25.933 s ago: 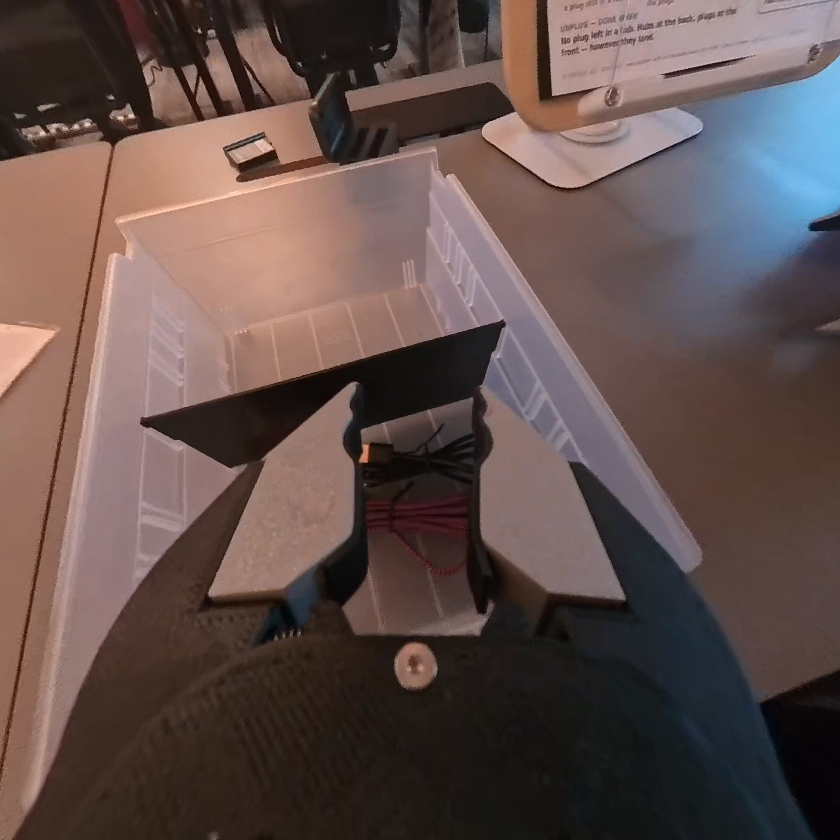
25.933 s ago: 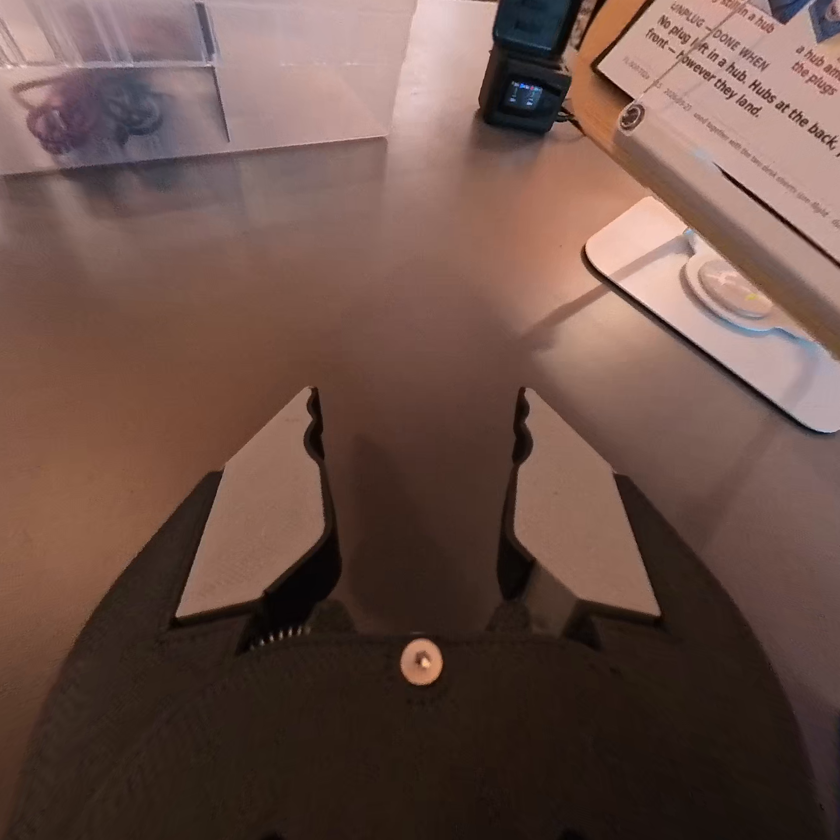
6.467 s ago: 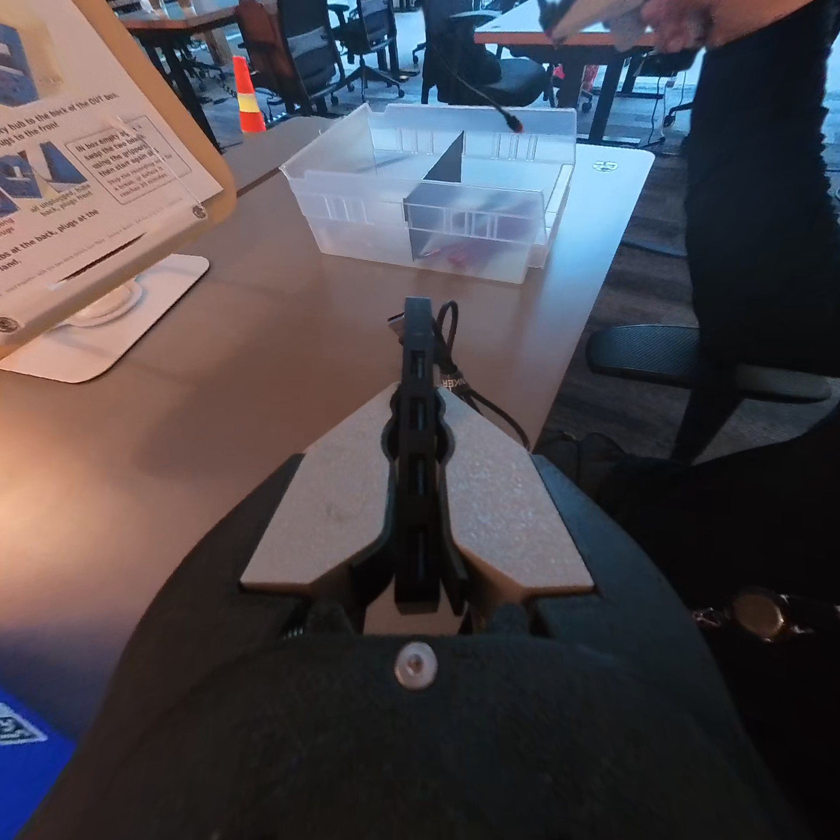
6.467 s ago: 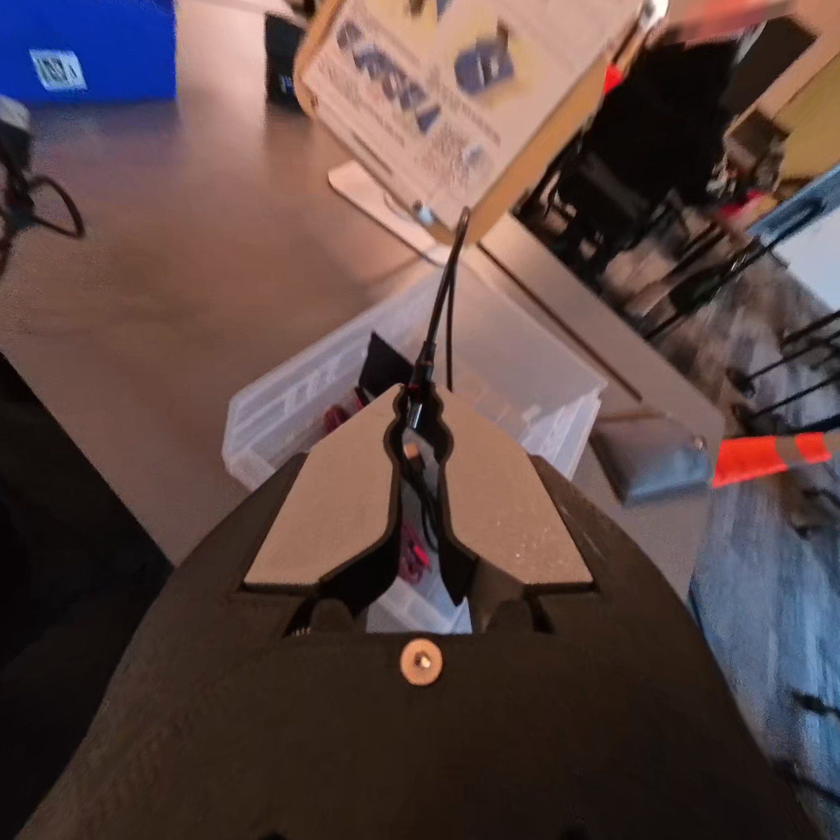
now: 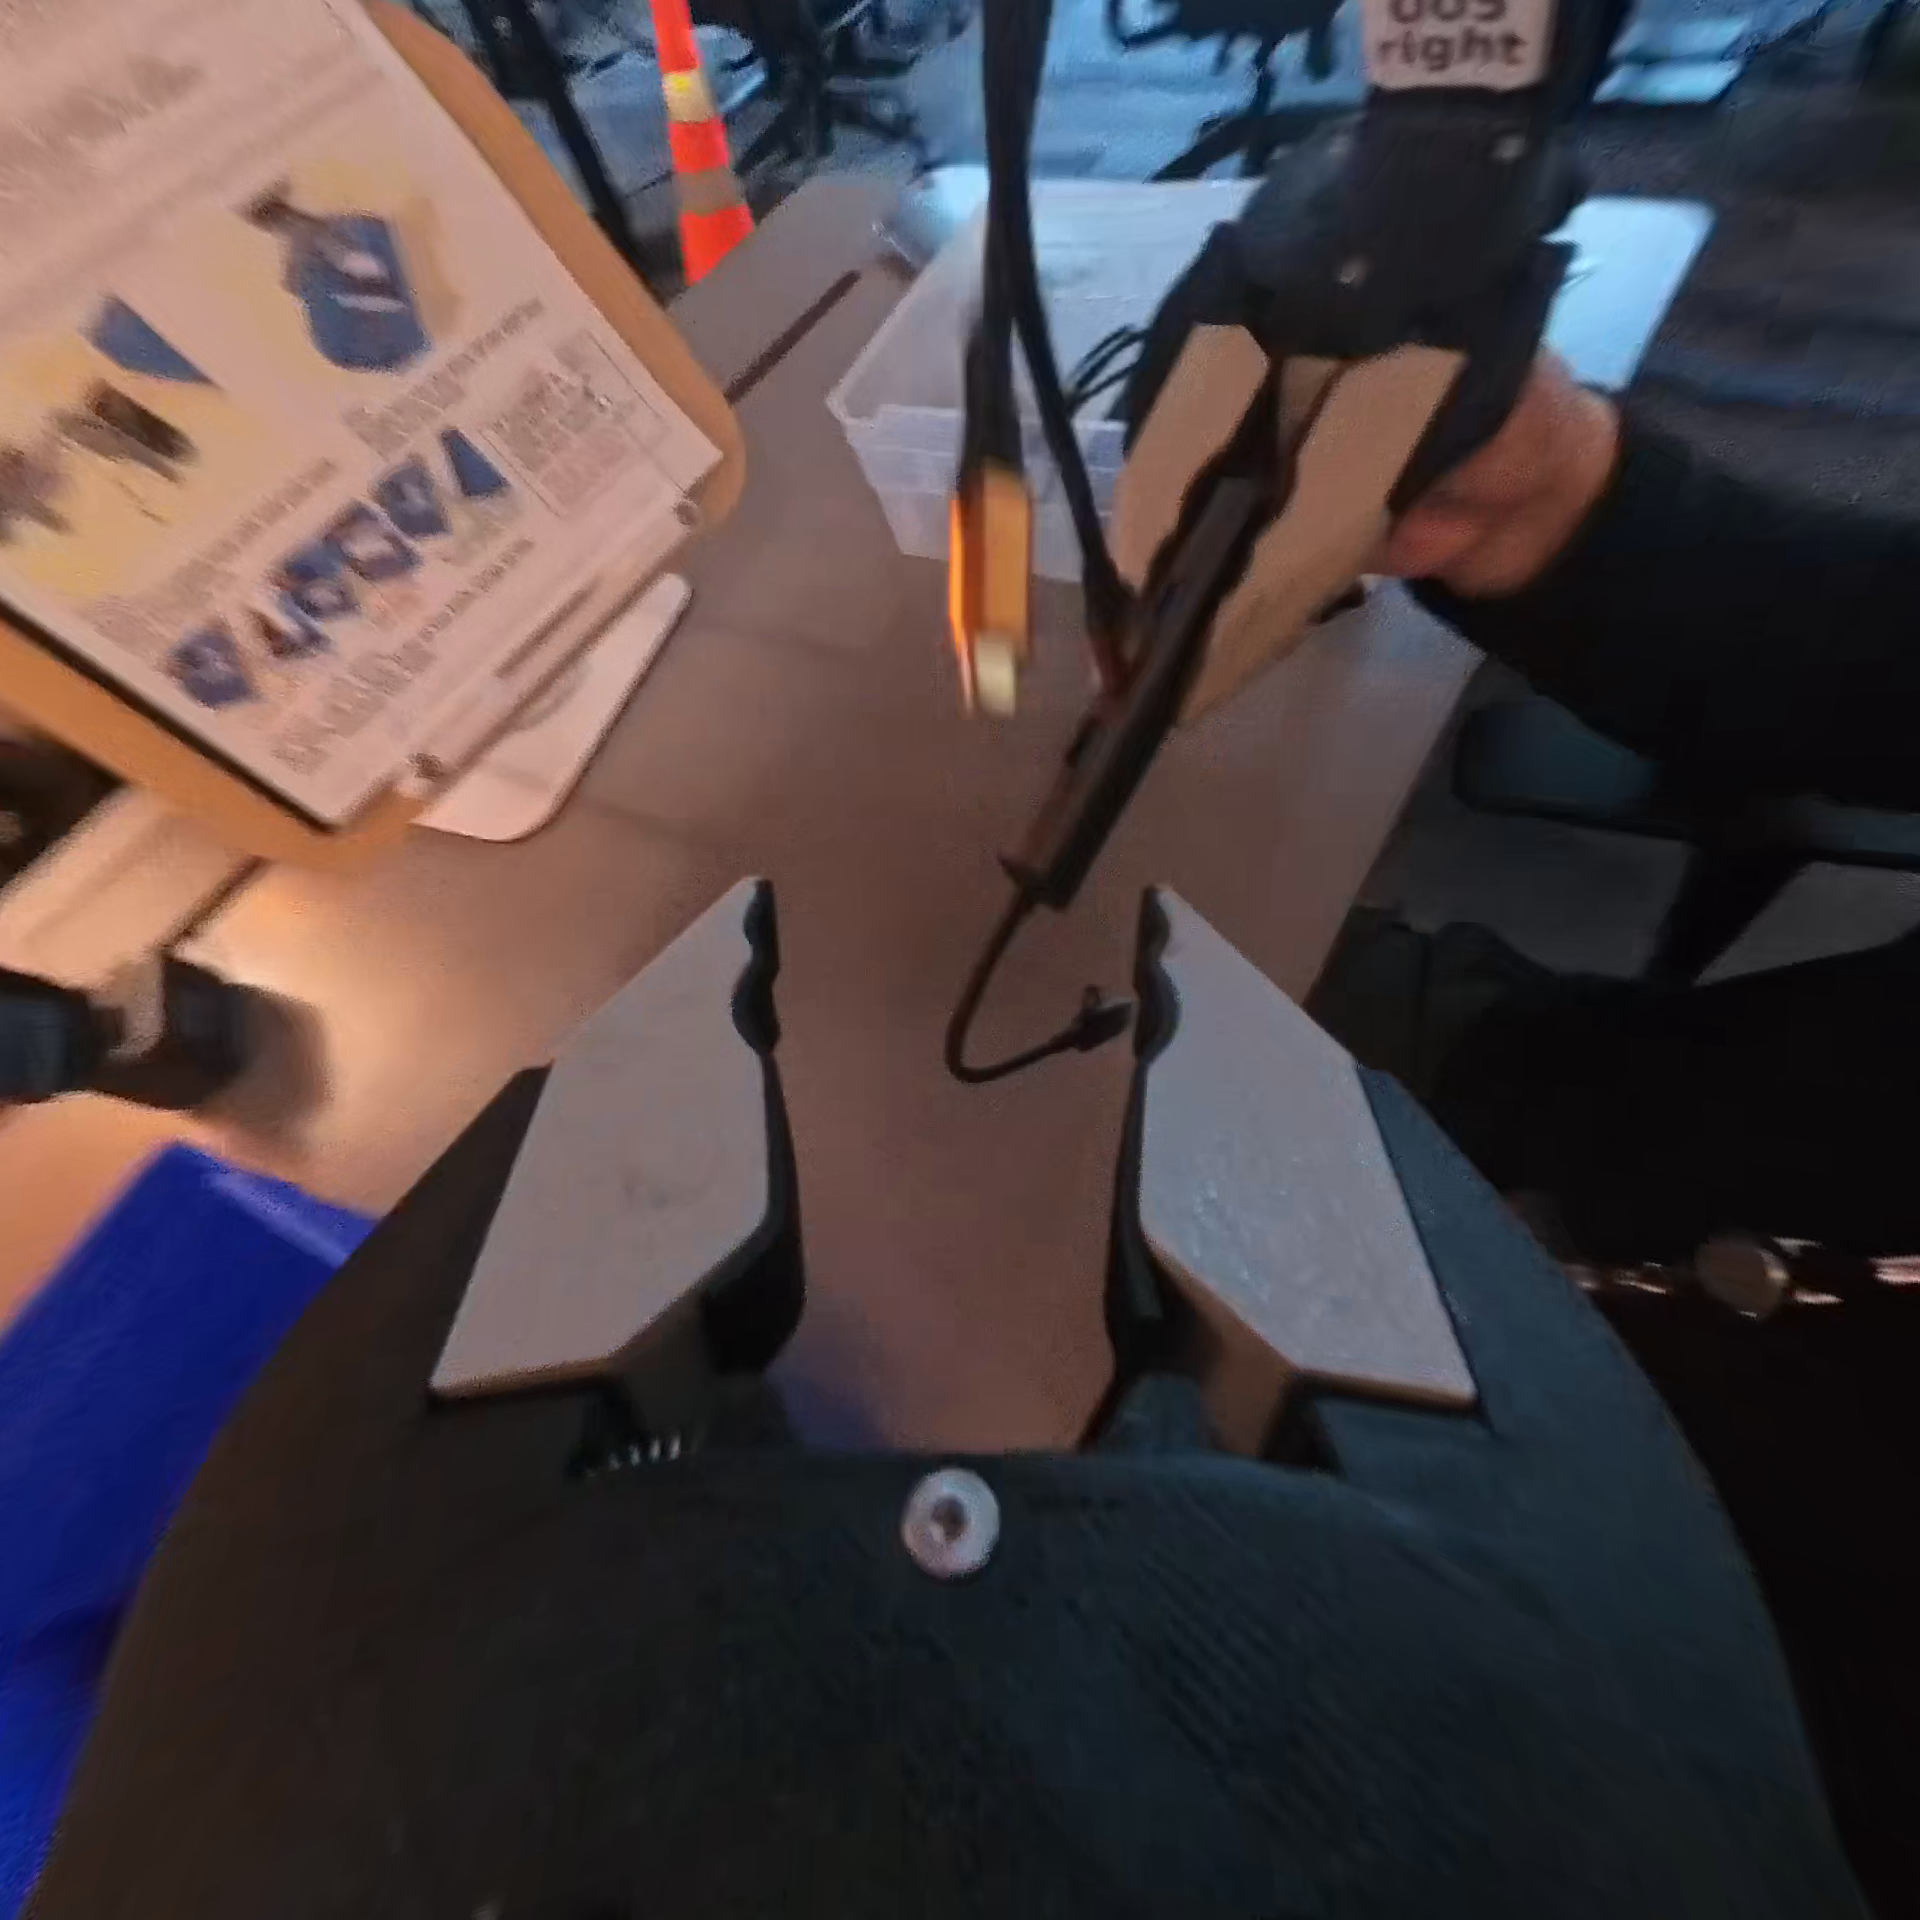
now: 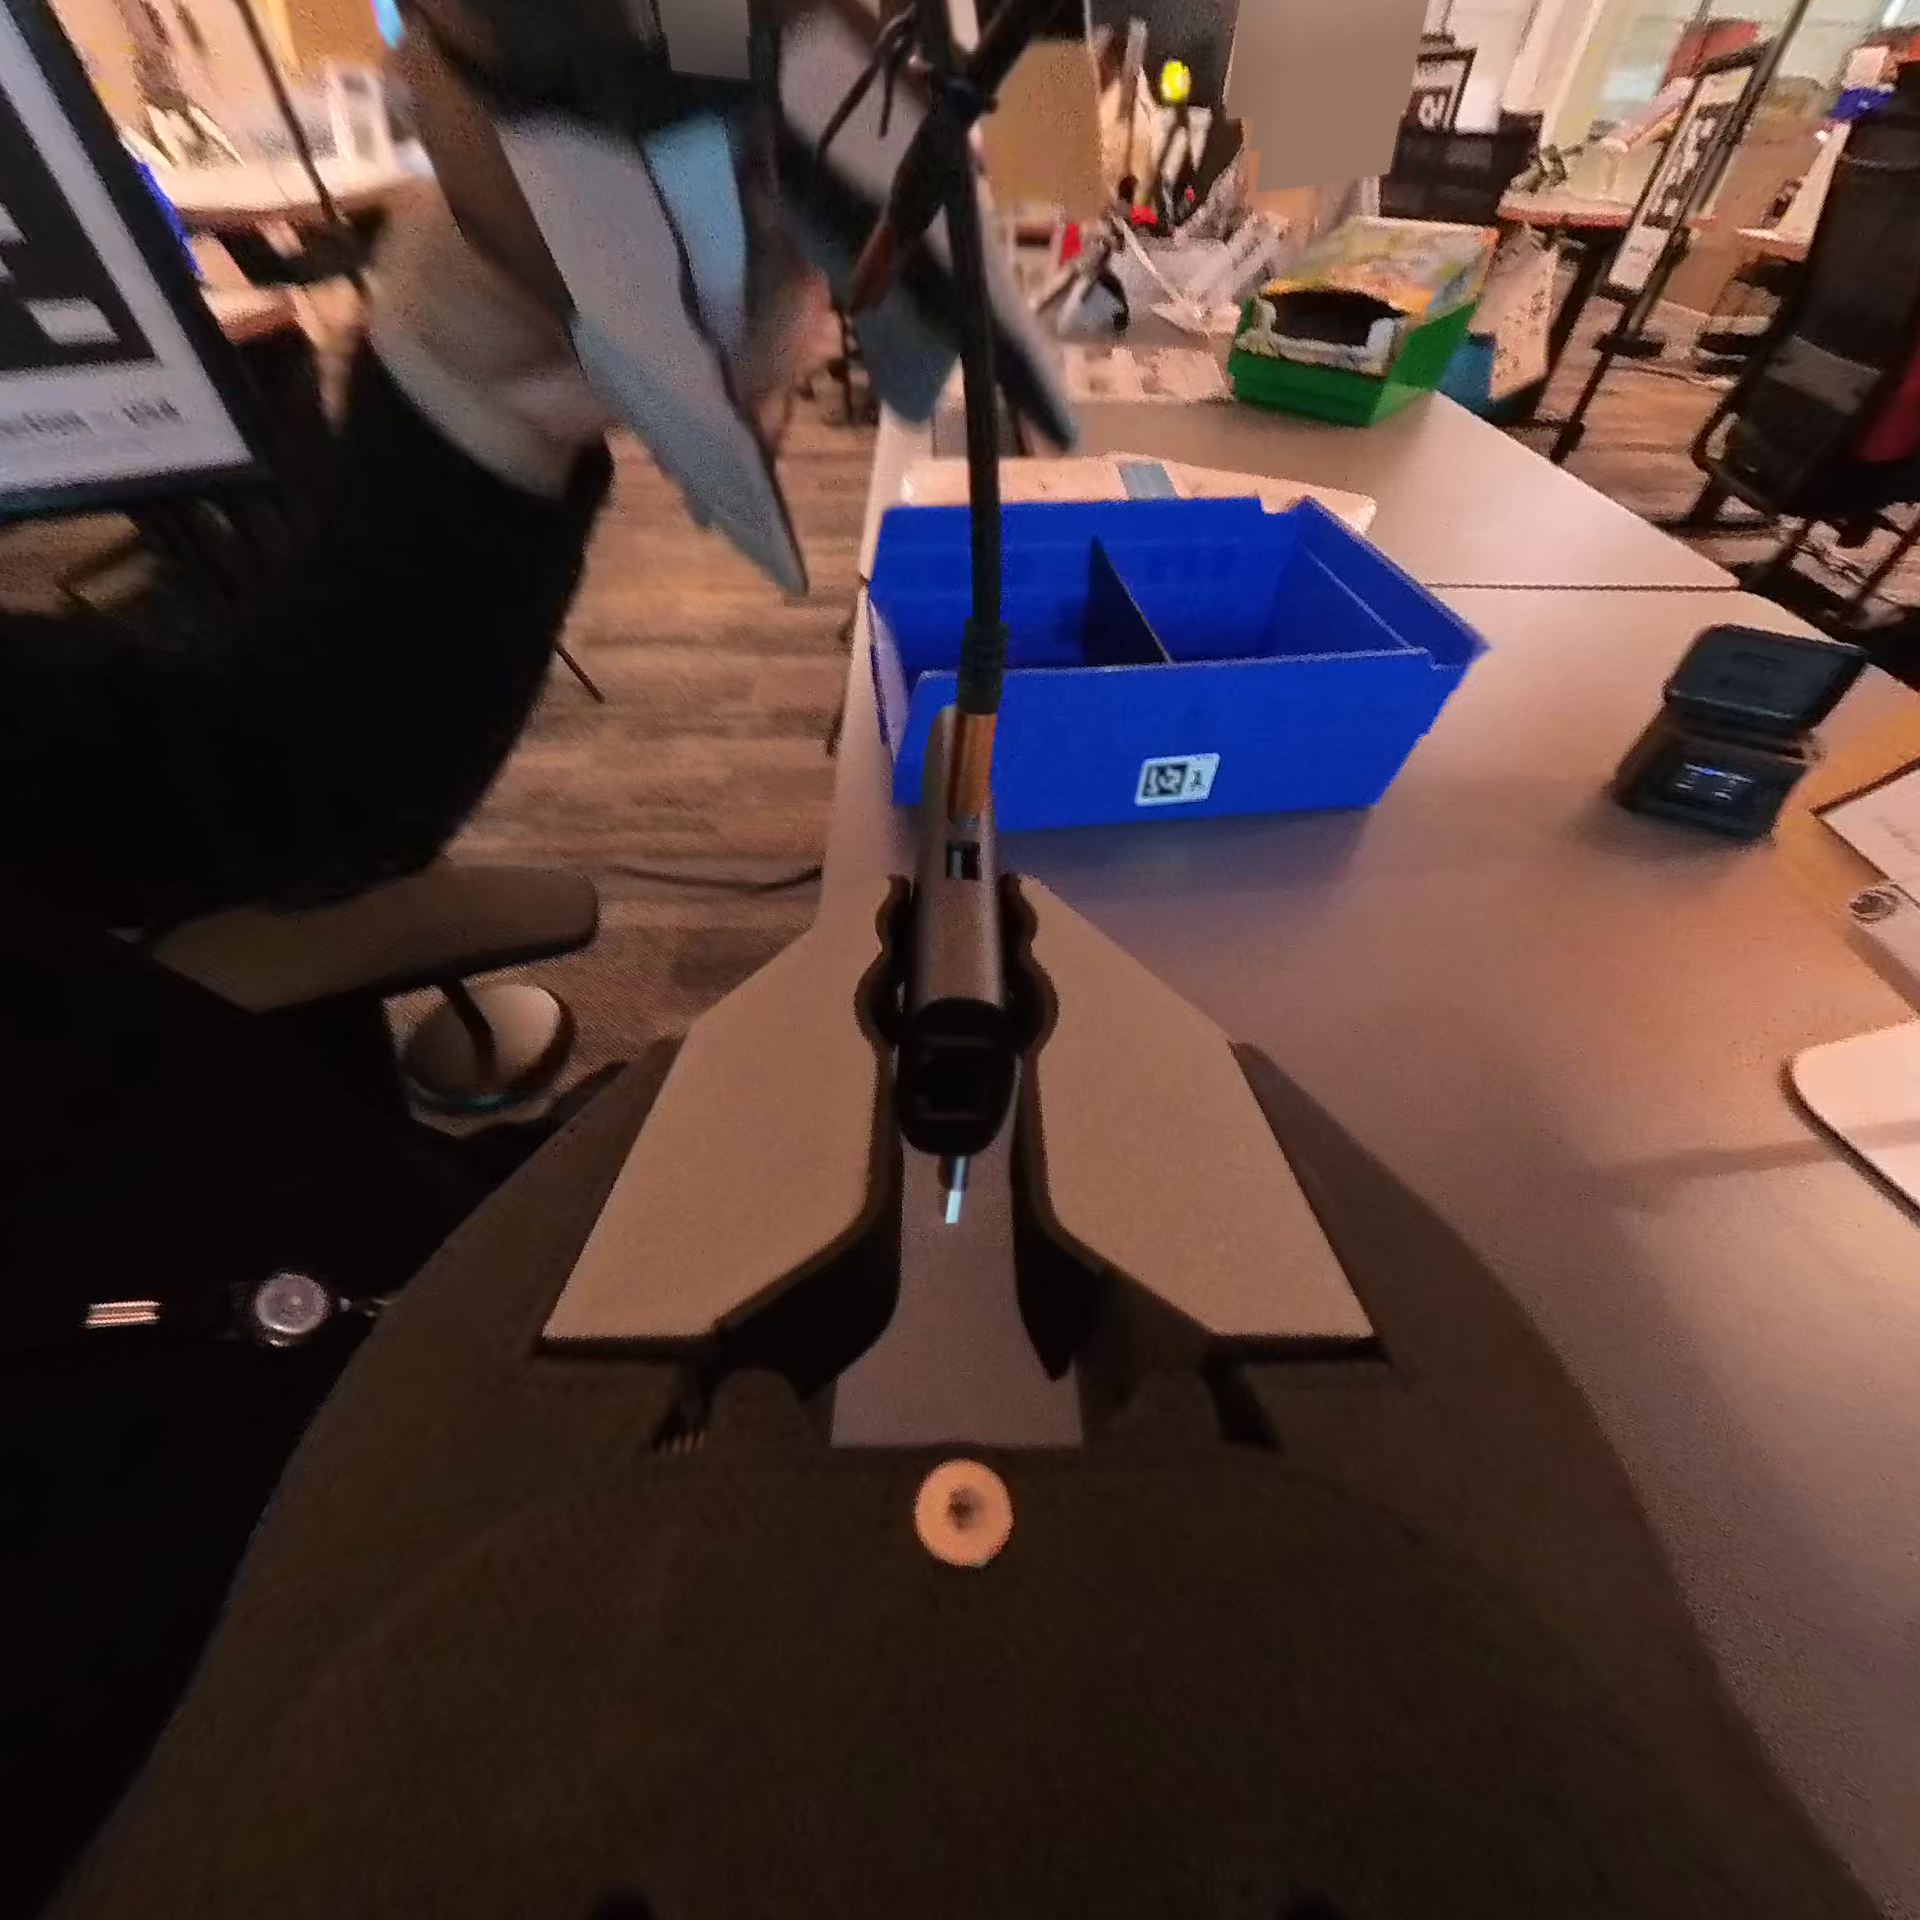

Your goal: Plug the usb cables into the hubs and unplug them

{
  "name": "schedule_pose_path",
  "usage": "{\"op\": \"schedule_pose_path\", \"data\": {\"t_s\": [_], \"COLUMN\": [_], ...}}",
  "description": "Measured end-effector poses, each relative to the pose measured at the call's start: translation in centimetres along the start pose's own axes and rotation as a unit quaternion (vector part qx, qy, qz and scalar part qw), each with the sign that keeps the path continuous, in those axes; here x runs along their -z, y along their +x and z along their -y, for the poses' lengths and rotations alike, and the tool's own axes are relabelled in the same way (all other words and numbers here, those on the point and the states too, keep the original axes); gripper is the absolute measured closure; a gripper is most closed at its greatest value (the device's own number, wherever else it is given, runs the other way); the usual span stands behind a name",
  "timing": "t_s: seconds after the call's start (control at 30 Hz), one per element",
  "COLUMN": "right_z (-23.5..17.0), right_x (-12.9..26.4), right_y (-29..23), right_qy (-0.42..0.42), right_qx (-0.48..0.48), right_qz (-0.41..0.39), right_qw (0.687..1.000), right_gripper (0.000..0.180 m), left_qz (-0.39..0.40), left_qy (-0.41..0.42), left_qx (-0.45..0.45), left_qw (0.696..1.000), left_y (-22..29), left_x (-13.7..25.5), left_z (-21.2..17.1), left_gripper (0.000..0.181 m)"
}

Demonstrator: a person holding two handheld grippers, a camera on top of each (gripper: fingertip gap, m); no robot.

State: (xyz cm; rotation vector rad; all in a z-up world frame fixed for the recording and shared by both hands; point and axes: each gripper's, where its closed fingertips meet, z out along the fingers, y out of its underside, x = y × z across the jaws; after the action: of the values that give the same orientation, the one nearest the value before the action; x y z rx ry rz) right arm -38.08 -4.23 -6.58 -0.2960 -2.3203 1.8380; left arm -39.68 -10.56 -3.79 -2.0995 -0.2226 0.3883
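Right wrist view, item: my right gripper clenches the hub at centre frame, apparently plugged with the cable, while my left gripper stands released.

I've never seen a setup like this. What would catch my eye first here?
Probably the right gripper, its fingers shut on a slim dark hub held up over the table. A USB plug dangles on its black cable beside that gripper in the left wrist view. Behind sits a bright blue bin, and the left gripper waits open, holding nothing.
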Motion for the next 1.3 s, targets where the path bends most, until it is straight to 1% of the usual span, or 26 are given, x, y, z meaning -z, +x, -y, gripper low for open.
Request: {"op": "schedule_pose_path", "data": {"t_s": [0.07,0.13,0.17,0.23,0.27,0.3,0.33,0.37,0.43,0.53,0.6,0.7,0.83,0.93,1.07,1.2,1.3], "right_z": [0.6,0.8,0.8,0.4,0.1,-0.1,-0.3,-0.5,-1.0,-2.1,-2.8,-2.8,-3.3,-3.6,-3.4,-4.0,-4.1], "right_x": [0.0,-0.3,-0.6,-1.2,-1.5,-1.8,-1.9,-2.0,-2.1,-2.3,-2.2,-1.6,-1.5,-1.4,-1.1,-0.5,0.0], "right_y": [-0.6,-1.4,-1.7,-1.5,-1.5,-1.5,-1.7,-2.0,-2.0,-1.9,-1.5,-1.1,-1.8,-2.0,-1.8,-1.0,-0.8], "right_qy": [0.03,0.049,0.054,0.058,0.056,0.055,0.056,0.056,0.05,0.01,-0.018,-0.033,-0.059,-0.064,-0.059,-0.092,-0.116], "right_qx": [-0.015,-0.034,-0.043,-0.059,-0.064,-0.066,-0.067,-0.068,-0.08,-0.085,-0.063,-0.027,-0.011,0.005,-0.004,0.028,0.07], "right_qz": [0.037,0.077,0.093,0.1,0.103,0.109,0.121,0.133,0.147,0.146,0.122,0.085,0.094,0.098,0.094,0.05,0.015], "right_qw": [0.999,0.995,0.993,0.992,0.991,0.99,0.989,0.987,0.985,0.986,0.99,0.995,0.994,0.993,0.994,0.994,0.991], "right_gripper": [0.165,0.166,0.165,0.165,0.165,0.165,0.165,0.165,0.166,0.165,0.163,0.162,0.163,0.164,0.165,0.162,0.16], "left_qz": [-0.055,-0.093,-0.113,-0.16,-0.177,-0.175,-0.163,-0.163,-0.172,-0.178,-0.168,-0.157,-0.151,-0.144,-0.148,-0.13,-0.142], "left_qy": [0.033,0.058,0.066,0.088,0.093,0.095,0.09,0.091,0.098,0.071,0.062,0.056,0.052,0.067,0.075,0.054,0.048], "left_qx": [0.04,0.064,0.067,0.064,0.058,0.052,0.046,0.04,0.046,0.044,0.035,0.039,0.024,0.014,0.03,0.023,0.031], "left_qw": [0.997,0.992,0.989,0.981,0.978,0.978,0.981,0.982,0.979,0.981,0.983,0.985,0.987,0.987,0.986,0.99,0.988], "left_y": [1.2,2.2,2.8,4.7,5.5,5.7,5.5,5.6,5.7,5.8,5.6,5.3,5.8,5.9,6.1,6.1,6.3], "left_x": [-1.1,-2.4,-3.1,-4.0,-4.5,-5.0,-5.6,-6.0,-6.1,-6.3,-6.1,-5.4,-5.1,-5.1,-5.3,-6.3,-6.7], "left_z": [-1.6,-2.3,-2.3,-1.8,-1.6,-1.6,-1.9,-2.0,-2.0,-2.8,-3.1,-3.3,-3.1,-2.6,-2.3,-2.6,-2.8], "left_gripper": [0.111,0.11,0.109,0.115,0.121,0.131,0.15,0.163,0.164,0.166,0.166,0.166,0.167,0.167,0.167,0.167,0.167]}}
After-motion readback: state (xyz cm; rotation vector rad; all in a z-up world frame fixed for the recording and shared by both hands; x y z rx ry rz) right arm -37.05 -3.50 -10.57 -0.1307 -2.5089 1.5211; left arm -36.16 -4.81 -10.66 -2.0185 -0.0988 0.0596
